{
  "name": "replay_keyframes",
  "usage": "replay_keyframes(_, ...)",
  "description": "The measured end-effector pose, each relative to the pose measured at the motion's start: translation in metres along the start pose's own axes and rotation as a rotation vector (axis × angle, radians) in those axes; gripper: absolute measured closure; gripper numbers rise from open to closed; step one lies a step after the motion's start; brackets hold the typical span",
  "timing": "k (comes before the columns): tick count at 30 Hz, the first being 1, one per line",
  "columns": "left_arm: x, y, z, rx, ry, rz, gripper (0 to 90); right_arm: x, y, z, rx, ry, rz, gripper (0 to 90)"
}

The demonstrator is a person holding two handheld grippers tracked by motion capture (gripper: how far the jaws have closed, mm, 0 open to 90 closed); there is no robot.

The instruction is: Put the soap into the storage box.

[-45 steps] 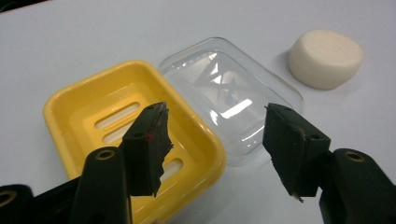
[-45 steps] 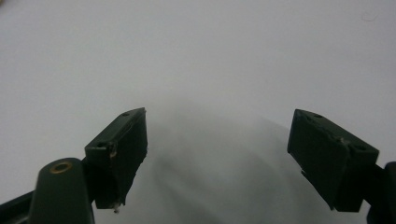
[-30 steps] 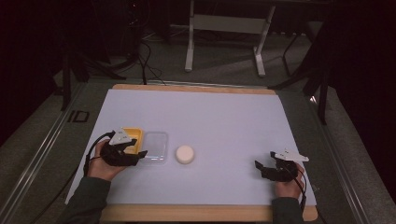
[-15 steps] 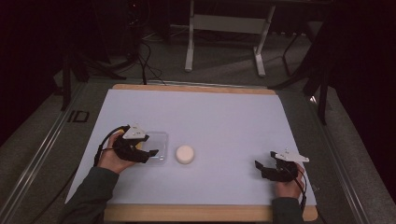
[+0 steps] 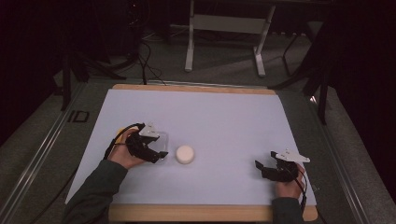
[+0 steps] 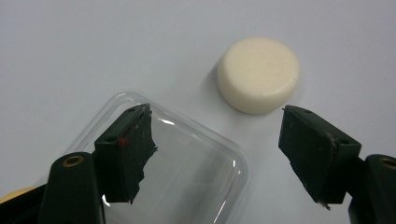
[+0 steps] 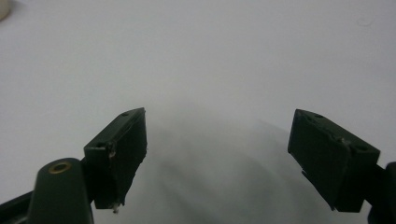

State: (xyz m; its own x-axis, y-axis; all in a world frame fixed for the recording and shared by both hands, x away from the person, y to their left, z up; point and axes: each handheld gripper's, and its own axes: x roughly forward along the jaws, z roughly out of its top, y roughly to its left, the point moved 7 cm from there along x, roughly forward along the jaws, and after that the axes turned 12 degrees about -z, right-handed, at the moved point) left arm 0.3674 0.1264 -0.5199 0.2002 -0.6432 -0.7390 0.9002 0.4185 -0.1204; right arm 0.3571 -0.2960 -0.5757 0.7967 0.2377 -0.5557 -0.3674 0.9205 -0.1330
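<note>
A round cream puck (image 5: 185,154) lies on the white table sheet left of centre; in the left gripper view the puck (image 6: 259,74) sits just beyond the jaws. A clear plastic tray (image 6: 187,177) lies under the left gripper (image 6: 217,114), whose left jaw hangs over the tray and whose right jaw is over bare sheet. That gripper (image 5: 156,154) is open and holds nothing. From above, the clear tray (image 5: 164,139) is mostly covered by the hand. The right gripper (image 5: 261,169) rests open near the front right, and between its jaws (image 7: 219,116) lies bare sheet.
A yellow object (image 5: 120,132) peeks out behind the left hand, and a sliver of it (image 6: 9,196) shows at the lower left of the left gripper view. The white sheet (image 5: 224,116) covers a wooden-edged table. Stands and cables lie on the floor beyond the far edge.
The left gripper has moved right, from over the yellow object to over the clear tray, closer to the puck. The right gripper has stayed put.
</note>
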Motion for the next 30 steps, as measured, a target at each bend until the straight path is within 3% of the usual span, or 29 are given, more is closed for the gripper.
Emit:
replay_keyframes(6,0.006,-0.001,0.004,0.025,0.053,-0.013,26.5,0.000,0.000,0.000,0.000,-0.002,0.001,19.1)
replay_keyframes(14,0.014,0.000,0.008,0.024,0.074,-0.031,26.2,-0.001,-0.001,0.000,0.010,-0.009,0.005,19.2)
replay_keyframes(30,0.033,-0.002,0.018,0.062,0.180,-0.057,27.7,-0.001,-0.001,0.000,0.007,-0.012,0.007,19.3)
